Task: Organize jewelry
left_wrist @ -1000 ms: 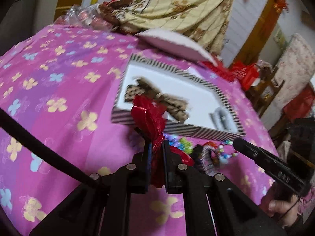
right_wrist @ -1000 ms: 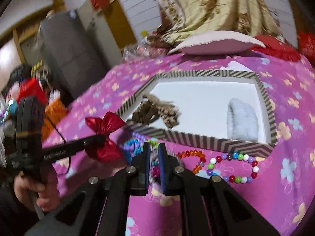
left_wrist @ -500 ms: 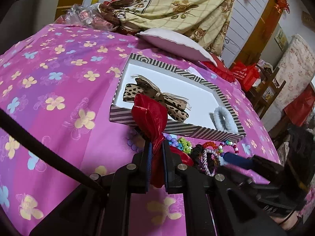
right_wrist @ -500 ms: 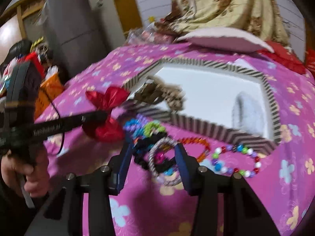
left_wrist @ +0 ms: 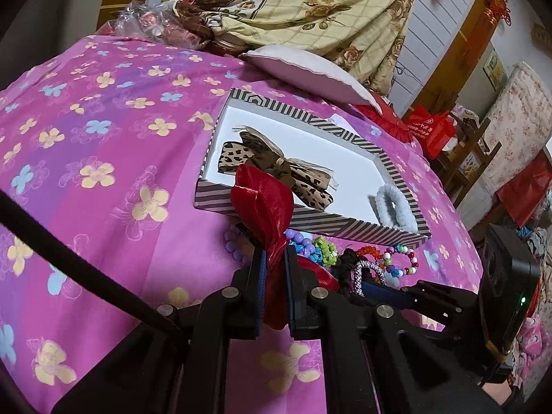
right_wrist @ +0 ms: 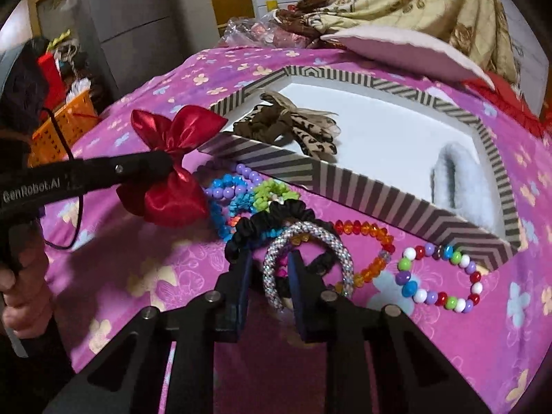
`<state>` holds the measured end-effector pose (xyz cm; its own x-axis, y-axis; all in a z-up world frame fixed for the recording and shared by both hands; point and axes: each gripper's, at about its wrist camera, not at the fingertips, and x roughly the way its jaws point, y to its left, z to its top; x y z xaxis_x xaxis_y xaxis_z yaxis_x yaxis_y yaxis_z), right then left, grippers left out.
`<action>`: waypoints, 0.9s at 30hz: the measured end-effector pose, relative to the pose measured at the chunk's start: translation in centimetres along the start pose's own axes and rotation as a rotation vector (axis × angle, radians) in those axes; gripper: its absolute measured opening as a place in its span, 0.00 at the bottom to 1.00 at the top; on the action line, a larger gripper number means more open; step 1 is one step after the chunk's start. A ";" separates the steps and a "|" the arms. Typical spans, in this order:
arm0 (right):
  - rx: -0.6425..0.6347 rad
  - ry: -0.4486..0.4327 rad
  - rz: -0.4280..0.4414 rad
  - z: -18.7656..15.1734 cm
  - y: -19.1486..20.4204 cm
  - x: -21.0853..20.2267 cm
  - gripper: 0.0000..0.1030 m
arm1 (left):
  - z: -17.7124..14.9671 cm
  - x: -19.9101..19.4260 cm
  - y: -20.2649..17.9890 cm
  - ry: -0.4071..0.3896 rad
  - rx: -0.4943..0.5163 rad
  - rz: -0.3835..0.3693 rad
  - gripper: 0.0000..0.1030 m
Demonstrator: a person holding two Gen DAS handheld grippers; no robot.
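Note:
My left gripper (left_wrist: pixel 274 252) is shut on the knot of a red satin bow (left_wrist: pixel 265 203), held just above the pink flowered cover in front of the striped box (left_wrist: pixel 310 217). In the box lie a leopard-print bow (left_wrist: pixel 276 165) and a pale fuzzy scrunchie (left_wrist: pixel 393 207). My right gripper (right_wrist: pixel 269 258) is down in the jewelry pile. Its jaws are closing, with the silver beaded bracelet (right_wrist: pixel 310 227) and part of a black scrunchie (right_wrist: pixel 272 217) between them. A small gap still shows beside the left pad. An orange-red bracelet (right_wrist: pixel 365 229) and a multicoloured bead bracelet (right_wrist: pixel 407 288) lie to the right.
Purple beads (right_wrist: pixel 241 169) and a green scrunchie (right_wrist: pixel 272 189) lie against the box's front wall. A white pillow (left_wrist: pixel 303 72) and a folded quilt (left_wrist: pixel 310 7) sit behind the box. An orange basket (right_wrist: pixel 65 124) stands beyond the bed's left edge. A hand (right_wrist: pixel 20 293) grips the left tool.
The right gripper opened wide, dropped into the pile and narrowed around the silver bracelet. The left gripper with the red bow has stayed put.

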<state>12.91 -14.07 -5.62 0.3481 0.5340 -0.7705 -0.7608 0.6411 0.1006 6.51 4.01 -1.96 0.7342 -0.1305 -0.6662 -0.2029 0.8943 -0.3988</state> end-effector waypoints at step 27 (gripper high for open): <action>0.225 -0.269 0.008 -0.4 -4.5 -8.0 0.08 | 0.1 -1.7 -3.7 -0.035 0.080 0.042 0.00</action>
<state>13.33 -21.41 -0.13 0.4978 0.6463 -0.5784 -0.6346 0.7260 0.2650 6.08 0.97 0.67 0.7485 -0.0788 -0.6584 -0.1825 0.9301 -0.3188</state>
